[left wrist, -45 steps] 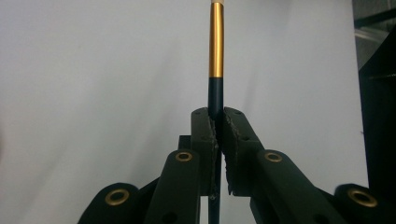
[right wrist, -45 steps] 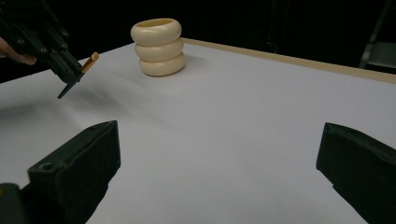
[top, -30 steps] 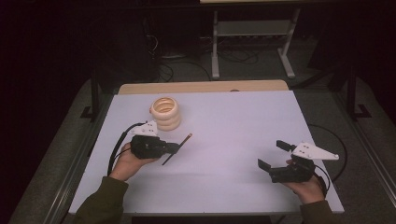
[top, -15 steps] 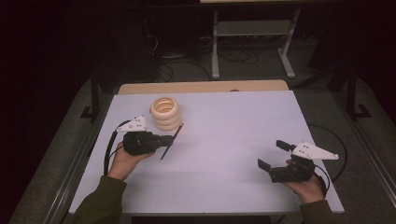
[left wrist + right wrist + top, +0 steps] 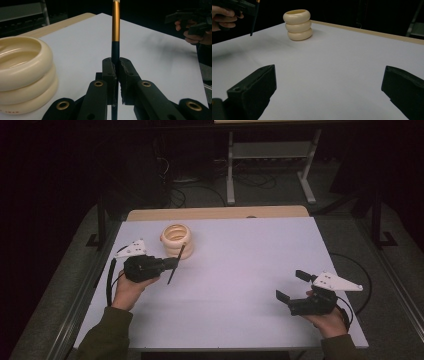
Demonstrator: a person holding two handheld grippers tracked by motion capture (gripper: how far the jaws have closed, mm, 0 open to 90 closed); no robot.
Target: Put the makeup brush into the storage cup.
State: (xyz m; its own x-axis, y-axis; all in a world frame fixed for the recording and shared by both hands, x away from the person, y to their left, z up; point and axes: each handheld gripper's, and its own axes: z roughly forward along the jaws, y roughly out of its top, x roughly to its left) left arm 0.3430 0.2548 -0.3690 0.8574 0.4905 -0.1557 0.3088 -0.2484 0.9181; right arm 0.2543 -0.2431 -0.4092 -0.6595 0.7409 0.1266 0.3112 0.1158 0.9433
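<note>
Dark room around us, with a metal stand on the floor beyond the far edge; we work on a white-topped desk with a bare wooden strip along its back.

Largest item on it: a cream-coloured glossy holder shaped like three stacked rings, upright at the far left, open mouth up.

Right claw rests low at the near right corner, jaws spread wide with nothing between them. It sits where it sat a second ago; we take it as idle.

Left claw is clamped fully on a slim black brush handle with a gold band. In the left claw view the handle rises straight up from between the pressed pads.

Change over the last second: the left hand has carried the brush away from us and toward the holder. Earlier the upper end of the brush lay clear of the holder, to its near right; now, in the high view, that end overlaps the holder's right side near the rim. The brush is in the air, tilted, lower tip above the desk. We cannot tell whether it touches the holder.

Judgement: transport nearly done. Remaining: lift the brush over the mouth, lower it in, release.
</note>
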